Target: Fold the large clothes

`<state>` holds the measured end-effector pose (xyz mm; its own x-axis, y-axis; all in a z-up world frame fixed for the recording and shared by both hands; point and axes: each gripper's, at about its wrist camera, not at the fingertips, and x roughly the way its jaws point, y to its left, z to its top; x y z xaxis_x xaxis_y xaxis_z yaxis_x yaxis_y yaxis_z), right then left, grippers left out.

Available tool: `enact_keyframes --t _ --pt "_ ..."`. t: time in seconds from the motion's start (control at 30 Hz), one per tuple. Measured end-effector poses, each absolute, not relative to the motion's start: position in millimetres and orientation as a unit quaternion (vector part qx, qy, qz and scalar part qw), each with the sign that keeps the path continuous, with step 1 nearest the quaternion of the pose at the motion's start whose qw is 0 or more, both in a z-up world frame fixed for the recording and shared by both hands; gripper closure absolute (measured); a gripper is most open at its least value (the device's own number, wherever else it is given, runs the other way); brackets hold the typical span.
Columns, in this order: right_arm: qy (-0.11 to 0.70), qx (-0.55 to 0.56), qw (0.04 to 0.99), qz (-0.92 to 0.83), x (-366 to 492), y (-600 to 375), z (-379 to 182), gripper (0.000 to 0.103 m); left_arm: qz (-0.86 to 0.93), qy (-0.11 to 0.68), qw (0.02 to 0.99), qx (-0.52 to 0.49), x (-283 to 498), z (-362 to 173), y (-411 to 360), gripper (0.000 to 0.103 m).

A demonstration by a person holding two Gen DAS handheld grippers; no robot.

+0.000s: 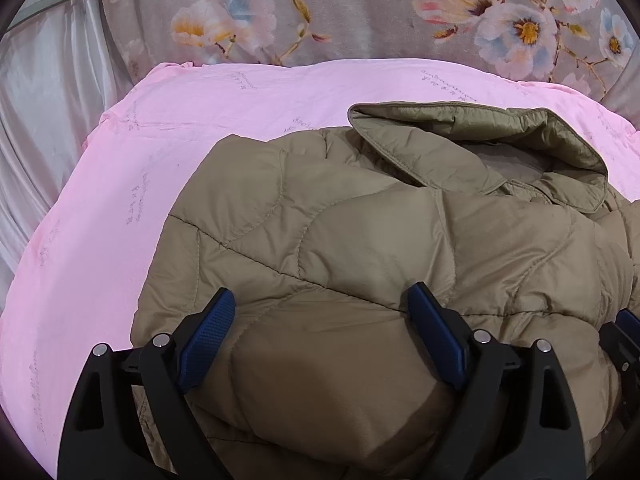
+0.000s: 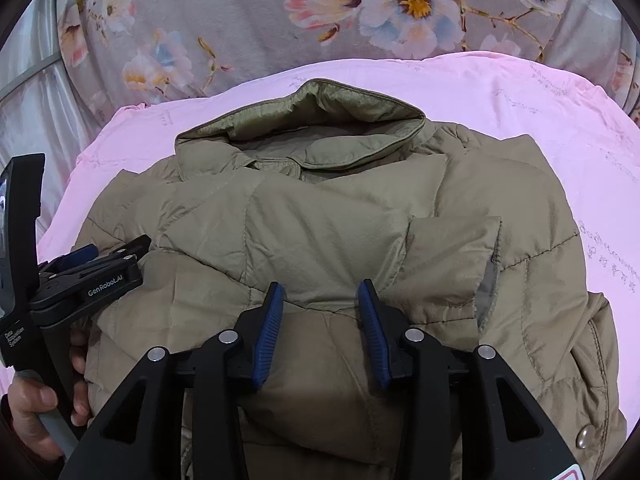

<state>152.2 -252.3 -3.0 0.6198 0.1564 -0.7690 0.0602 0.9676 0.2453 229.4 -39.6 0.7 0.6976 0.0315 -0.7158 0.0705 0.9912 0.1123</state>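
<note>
A khaki quilted puffer jacket (image 1: 360,240) lies on a pink bedsheet (image 1: 120,200), collar (image 1: 480,140) at the far side, its sides folded inward. My left gripper (image 1: 320,304) is open wide just over the jacket's near left part, holding nothing. My right gripper (image 2: 320,292) is partly open over the jacket (image 2: 320,220) near its middle, with no fabric between the blue pads (image 2: 268,332). The left gripper also shows in the right wrist view (image 2: 104,260) at the jacket's left edge, held by a hand (image 2: 36,408).
A grey floral blanket (image 1: 360,12) lies beyond the pink sheet (image 2: 560,120). A pale satin curtain (image 1: 48,100) hangs at the left. A metal snap button (image 2: 582,438) sits on the jacket's near right edge.
</note>
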Motion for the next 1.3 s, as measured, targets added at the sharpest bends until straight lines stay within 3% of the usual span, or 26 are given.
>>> enact_keyframes --t 0.13,0.33,0.53,0.63,0.67,0.7,0.73,0.77,0.8,0.93,1.13,1.3 --pt "0.437 0.153 0.885 0.039 153.8 -262.1 7.8 0.056 -0.043 0.405 0.913 0.032 233.1 8.6 -27.0 0.016" --pt "0.419 0.295 0.856 0.07 199.8 -306.2 29.1 0.048 -0.106 0.425 0.896 -0.073 275.9 51.4 -9.6 0.014" --pt "0.444 0.355 0.822 0.035 247.5 -316.9 -6.5 0.048 -0.146 0.503 0.835 -0.171 343.4 20.2 -25.3 0.014" --pt "0.436 0.38 0.815 0.037 257.4 -317.5 -16.1 0.05 -0.162 0.501 0.831 -0.18 348.8 14.1 -37.7 0.016" --pt "0.436 0.383 0.814 0.044 261.9 -316.6 -16.0 0.053 -0.18 0.501 0.826 -0.185 349.8 14.8 -42.7 0.028" --pt "0.432 0.386 0.813 0.056 265.6 -315.5 -14.5 0.075 -0.194 0.501 0.822 -0.189 350.8 16.0 -45.8 0.048" --pt "0.422 0.385 0.818 0.068 268.4 -313.4 -8.0 0.09 -0.2 0.501 0.82 -0.19 350.8 19.4 -50.0 0.056" --pt "0.41 0.379 0.826 0.076 267.1 -313.8 -1.2 0.097 -0.205 0.496 0.822 -0.189 350.8 25.0 -52.3 0.074" --pt "0.399 0.368 0.836 0.082 265.5 -312.4 7.1 0.098 -0.207 0.487 0.828 -0.185 349.4 32.5 -52.8 0.087" --pt "0.408 0.285 0.865 0.061 255.6 -303.7 13.7 0.099 -0.197 0.45 0.859 -0.142 335.4 53.9 -45.9 0.093" --pt "0.459 0.267 0.847 0.04 251.5 -301.5 -27.5 0.1 -0.15 0.482 0.86 -0.074 328.3 -9.3 -50.2 0.097" --pt "0.462 0.257 0.848 0.038 255.2 -300.6 -32.7 0.103 -0.138 0.458 0.877 -0.043 319.5 -12.5 -59.0 0.096"
